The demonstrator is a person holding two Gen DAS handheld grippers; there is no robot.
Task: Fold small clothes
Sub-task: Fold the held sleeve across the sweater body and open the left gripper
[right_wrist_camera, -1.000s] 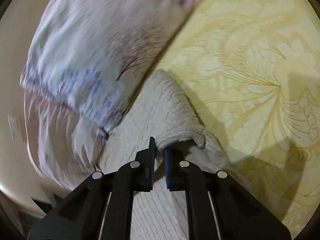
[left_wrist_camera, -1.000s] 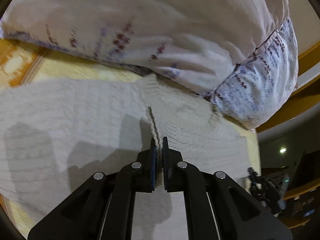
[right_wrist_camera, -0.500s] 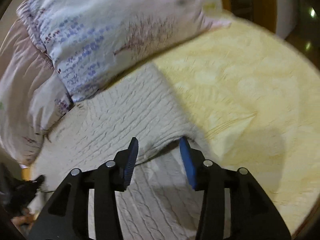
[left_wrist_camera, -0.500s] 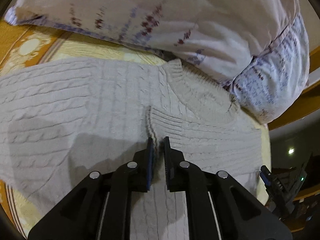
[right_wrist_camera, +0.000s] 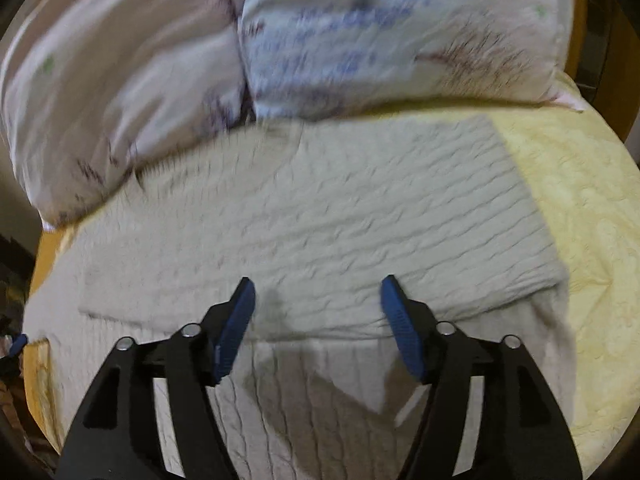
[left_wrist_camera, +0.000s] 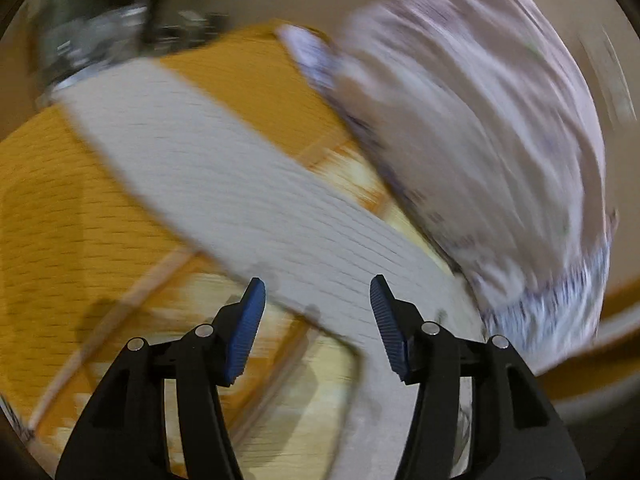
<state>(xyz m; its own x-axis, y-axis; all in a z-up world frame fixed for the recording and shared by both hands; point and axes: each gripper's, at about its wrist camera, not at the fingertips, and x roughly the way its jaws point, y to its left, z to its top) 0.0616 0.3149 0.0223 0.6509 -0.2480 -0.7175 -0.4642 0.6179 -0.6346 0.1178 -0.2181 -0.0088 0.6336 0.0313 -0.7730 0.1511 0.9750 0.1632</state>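
Sweater (right_wrist_camera: pixel 320 216): sleeve folded across, frame centre | left gripper (left_wrist_camera: pixel 316 300), right gripper (right_wrist_camera: pixel 316 300): spread wide, nothing held | next fold: hem edge to be pinched squarely, both layers.

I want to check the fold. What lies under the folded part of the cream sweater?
Under the folded part lies the sweater itself, on the yellow bedspread. The layer directly beneath it is covered.

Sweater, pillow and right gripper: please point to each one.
sweater (right_wrist_camera: pixel 320 216), right wrist view, folded upper layer.
pillow (right_wrist_camera: pixel 400 32), right wrist view, printed front face.
right gripper (right_wrist_camera: pixel 316 320), right wrist view, between its open fingertips.
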